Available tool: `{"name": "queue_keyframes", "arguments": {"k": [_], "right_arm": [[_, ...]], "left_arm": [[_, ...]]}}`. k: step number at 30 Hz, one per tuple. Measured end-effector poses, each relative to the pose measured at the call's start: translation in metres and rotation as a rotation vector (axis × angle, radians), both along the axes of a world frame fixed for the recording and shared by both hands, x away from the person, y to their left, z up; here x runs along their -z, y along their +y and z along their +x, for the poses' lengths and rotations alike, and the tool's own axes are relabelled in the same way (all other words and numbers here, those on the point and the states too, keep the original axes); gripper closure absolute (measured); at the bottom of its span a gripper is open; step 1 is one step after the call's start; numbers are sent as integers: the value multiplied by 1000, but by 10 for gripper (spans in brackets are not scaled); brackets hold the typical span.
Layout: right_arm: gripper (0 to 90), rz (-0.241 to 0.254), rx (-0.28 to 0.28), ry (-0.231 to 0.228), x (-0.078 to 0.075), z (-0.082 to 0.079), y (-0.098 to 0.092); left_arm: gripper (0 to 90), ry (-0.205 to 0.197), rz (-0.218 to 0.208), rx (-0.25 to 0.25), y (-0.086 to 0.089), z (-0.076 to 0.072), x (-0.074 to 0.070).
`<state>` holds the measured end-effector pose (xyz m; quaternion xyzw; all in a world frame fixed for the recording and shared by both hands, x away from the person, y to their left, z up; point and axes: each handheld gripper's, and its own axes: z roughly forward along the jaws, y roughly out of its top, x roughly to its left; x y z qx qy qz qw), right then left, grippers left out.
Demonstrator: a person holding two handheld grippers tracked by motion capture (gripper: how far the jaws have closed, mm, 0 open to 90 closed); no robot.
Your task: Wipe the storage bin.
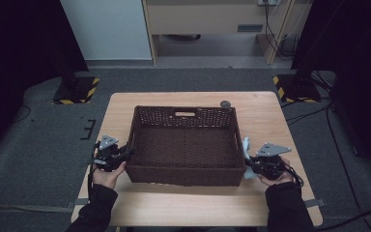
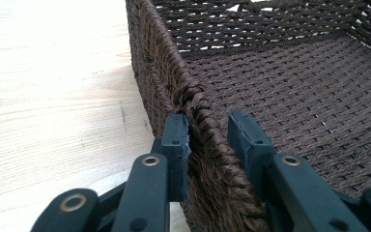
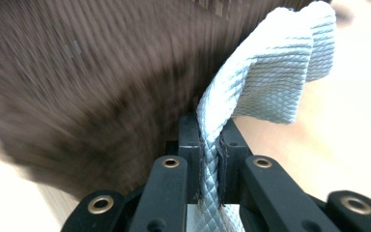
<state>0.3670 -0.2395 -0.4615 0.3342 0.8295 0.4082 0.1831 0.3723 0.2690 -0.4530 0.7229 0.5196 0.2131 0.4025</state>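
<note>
From the right gripper view the wicker basket [image 3: 87, 82] is a brown smear, its weave unreadable. The pale cloth [image 3: 265, 82] runs off the bottom edge. A small dark round thing [image 1: 225, 103] on the table stays unidentifiable.

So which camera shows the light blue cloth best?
The right gripper view: the light blue cloth is close and pinched between the jaws. The high view shows a small pale strip beside the wicker basket.
</note>
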Motion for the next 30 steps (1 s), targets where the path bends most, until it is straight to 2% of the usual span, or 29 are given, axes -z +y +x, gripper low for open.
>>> {"name": "queue_keyframes", "arguments": {"k": [2, 4, 6, 12, 16, 18, 19, 22, 25, 27, 30], "right_arm": [[840, 17, -8, -40, -11, -4, -2], [840, 10, -16, -53, -14, -5, -2], [840, 1, -19, -35, -9, -3, -1], [840, -98, -28, 81, 24, 5, 8], [840, -122, -28, 136, 38, 9, 11], [840, -105, -19, 127, 34, 8, 9], [840, -87, -16, 109, 29, 7, 6], [840, -4, -5, 11, 6, -1, -2], [840, 34, -17, -43, -9, -8, -6], [840, 23, -30, -45, -10, -11, -5], [840, -45, -45, 2, 3, -12, 1]], "left_arm": [[692, 1, 3, -4, 0, 3, 0], [692, -2, 2, -9, 1, 5, 0], [691, -1, 1, -11, 2, 7, 0], [687, -1, -10, -6, 4, 11, 1], [682, 0, -11, -4, 5, 11, 1], [678, 0, -18, -4, 5, 11, 2], [677, -1, -18, -4, 5, 11, 2], [677, -1, -16, -5, 5, 10, 1], [679, -1, -14, -6, 4, 10, 1], [680, 0, -17, -7, 5, 10, 1], [683, -1, -12, -8, 4, 10, 1]]}}
